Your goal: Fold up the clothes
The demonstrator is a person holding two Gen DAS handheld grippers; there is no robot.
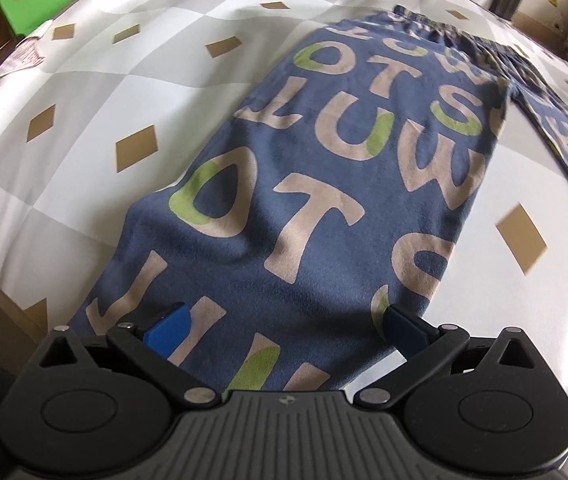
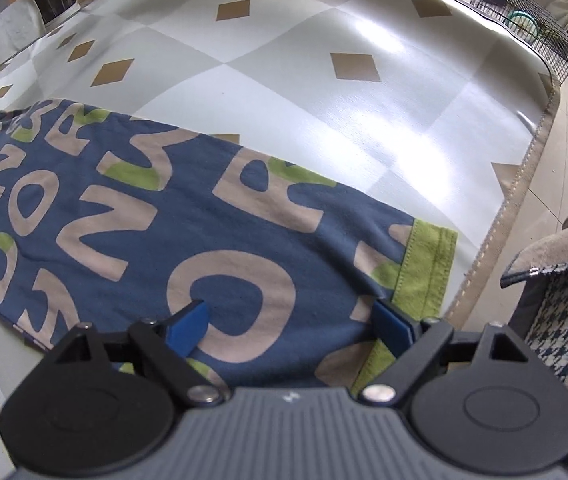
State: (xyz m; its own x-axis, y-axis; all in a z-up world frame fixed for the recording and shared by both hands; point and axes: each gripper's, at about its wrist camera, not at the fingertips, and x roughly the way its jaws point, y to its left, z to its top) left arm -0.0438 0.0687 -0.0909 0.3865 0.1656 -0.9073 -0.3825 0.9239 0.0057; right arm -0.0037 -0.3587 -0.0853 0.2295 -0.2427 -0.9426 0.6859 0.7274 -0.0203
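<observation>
Blue letter-print pants (image 1: 324,168) lie flat on a bed (image 1: 84,128) covered in a checked sheet, legs apart. The left hand-held gripper (image 1: 284,326) and right hand-held gripper (image 2: 290,320) each hover wide open over a leg end, holding nothing. The fabric looks soft, light and floppy; the green hem (image 2: 428,268) seems the best place to pinch.

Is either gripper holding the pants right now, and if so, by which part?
Nothing is held. The left gripper and the right gripper both stand open over the blue letter-print pants, one leg each; the right is near the green cuff.
</observation>
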